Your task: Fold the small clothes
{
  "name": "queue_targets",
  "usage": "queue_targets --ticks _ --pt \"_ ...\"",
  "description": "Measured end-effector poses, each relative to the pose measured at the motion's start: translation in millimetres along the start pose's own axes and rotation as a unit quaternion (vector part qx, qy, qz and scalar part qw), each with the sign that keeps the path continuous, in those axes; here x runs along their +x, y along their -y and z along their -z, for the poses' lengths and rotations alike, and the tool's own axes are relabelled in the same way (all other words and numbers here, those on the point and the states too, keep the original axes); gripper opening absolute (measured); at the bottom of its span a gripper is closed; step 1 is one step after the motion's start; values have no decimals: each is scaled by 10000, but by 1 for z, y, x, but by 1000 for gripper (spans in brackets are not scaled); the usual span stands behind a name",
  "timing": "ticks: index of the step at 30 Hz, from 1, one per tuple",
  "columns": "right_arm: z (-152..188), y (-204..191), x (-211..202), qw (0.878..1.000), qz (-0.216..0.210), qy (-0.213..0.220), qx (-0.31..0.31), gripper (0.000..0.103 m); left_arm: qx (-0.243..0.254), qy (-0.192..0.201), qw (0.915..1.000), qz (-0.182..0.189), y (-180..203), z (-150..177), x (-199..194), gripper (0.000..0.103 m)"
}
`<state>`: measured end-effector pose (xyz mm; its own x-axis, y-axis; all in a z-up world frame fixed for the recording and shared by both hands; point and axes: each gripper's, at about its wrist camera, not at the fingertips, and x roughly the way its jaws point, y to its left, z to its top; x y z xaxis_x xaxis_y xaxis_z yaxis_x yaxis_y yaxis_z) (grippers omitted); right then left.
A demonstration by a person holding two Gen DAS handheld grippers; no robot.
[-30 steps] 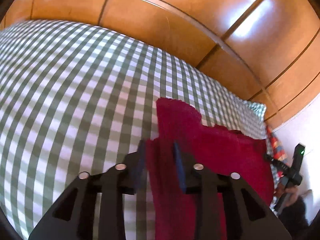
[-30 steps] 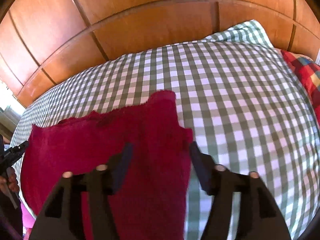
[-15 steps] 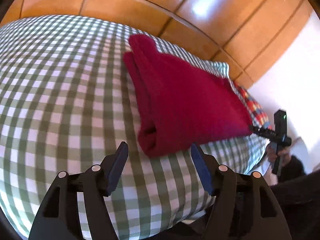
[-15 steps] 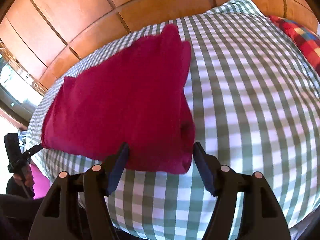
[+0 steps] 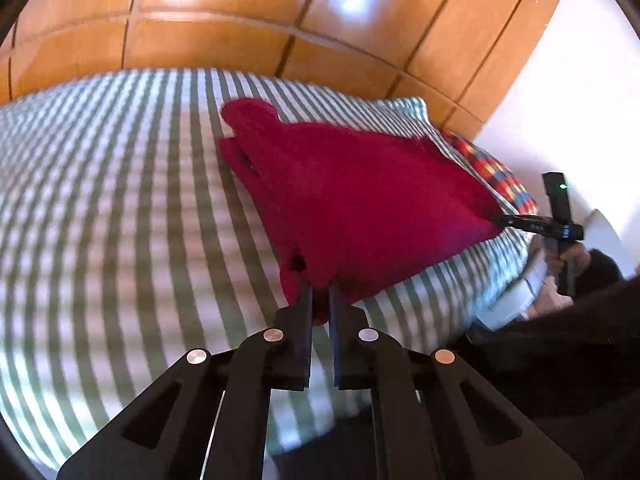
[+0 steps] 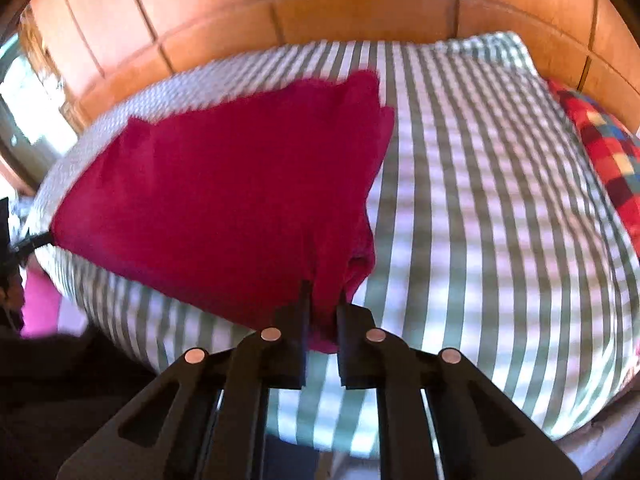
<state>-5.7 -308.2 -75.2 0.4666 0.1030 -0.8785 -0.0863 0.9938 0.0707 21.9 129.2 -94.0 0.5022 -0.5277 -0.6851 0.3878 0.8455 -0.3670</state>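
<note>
The near edge of a red garment (image 5: 360, 200) is shown pinched at both ends: the left gripper (image 5: 320, 292) is clamped on the near left corner, and the right gripper (image 6: 322, 300) is clamped on the near right corner. The jaws of both have just been closing, and cloth is seen between each pair of fingers. The step in hand is judged to be the taking-up of this edge for a further fold. It would be done well if both corners were lifted together and level, the edge kept taut between them, and all layers carried as one, so that the stack beneath is not dragged askew. The garment is spread on a green-and-white checked bedcover (image 5: 120, 220), towards its near edge, with a wooden headboard (image 5: 224, 40) beyond and a multicoloured checked cushion (image 6: 600, 140) to one side. The cloth appears thick and fleecy, already doubled: stacked layers are visible along its side edges, and a narrower projecting part lies at the far end. Both views are blurred.
</note>
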Motion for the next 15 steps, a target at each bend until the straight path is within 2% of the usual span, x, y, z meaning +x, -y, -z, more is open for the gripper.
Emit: queue_targets --ticks 4,6,7,9,10,11,15 --pt "36 5 3 9993 -140 -330 142 9 -301 -552 9980 68 2 44 13 6" --pt "39 5 1 9990 -179 -388 157 11 -518 -593 9968 136 -2 52 12 6" --pt "37 5 -1 9990 -189 -386 133 14 -665 -468 9966 147 -4 49 7 7" --pt "31 9 -7 9994 -121 -253 190 40 -933 -94 9952 287 -12 37 -5 7" --pt "22 14 -11 9994 -115 -108 300 46 -1111 217 9931 306 -20 26 -13 7" --pt "14 18 -14 9992 -88 33 385 51 -1220 366 9914 294 -26 19 -16 7" --pt "-29 30 -11 9965 158 530 621 54 -1502 735 9859 0 -48 -19 -4 7"
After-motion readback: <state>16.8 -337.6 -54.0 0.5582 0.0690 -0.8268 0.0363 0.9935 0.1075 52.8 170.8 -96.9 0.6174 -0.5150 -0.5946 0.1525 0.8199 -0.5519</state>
